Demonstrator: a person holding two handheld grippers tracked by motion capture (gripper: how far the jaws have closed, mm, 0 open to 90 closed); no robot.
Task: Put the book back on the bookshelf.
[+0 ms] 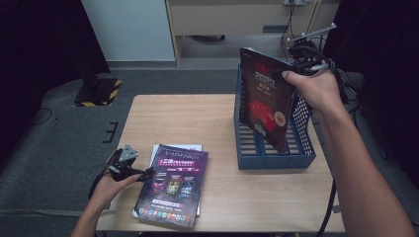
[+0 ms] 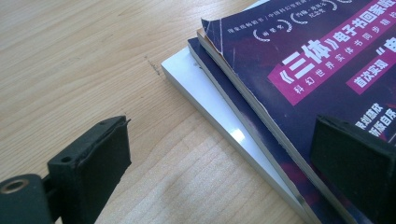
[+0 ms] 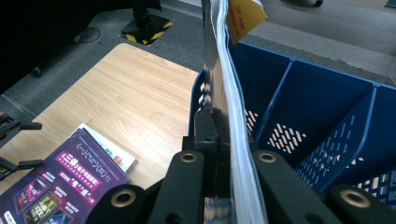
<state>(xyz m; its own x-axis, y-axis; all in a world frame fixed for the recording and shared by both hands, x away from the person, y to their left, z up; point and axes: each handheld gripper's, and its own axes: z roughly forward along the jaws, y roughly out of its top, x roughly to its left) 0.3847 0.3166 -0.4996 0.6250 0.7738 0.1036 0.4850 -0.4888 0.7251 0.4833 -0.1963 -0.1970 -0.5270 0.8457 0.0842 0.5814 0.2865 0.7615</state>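
Note:
My right gripper (image 1: 298, 65) is shut on the top edge of a dark magazine with a red cover (image 1: 264, 98). It holds the magazine upright and tilted over the blue slotted file rack (image 1: 276, 157), with the lower corner down inside. In the right gripper view the jaws clamp the thin magazine (image 3: 228, 93) above the rack's dividers (image 3: 327, 107). A stack of magazines with a purple cover on top (image 1: 173, 185) lies at the table's front left. My left gripper (image 1: 147, 173) stands open at the stack's left edge. One jaw is over the purple cover (image 2: 317, 60) and the other over bare wood.
A white book (image 2: 210, 102) lies at the bottom of the stack. The wooden table (image 1: 197, 118) has free room between the stack and the rack. On the grey floor at the far left stands a base with yellow-black stripes (image 1: 99, 91). Furniture stands behind the table.

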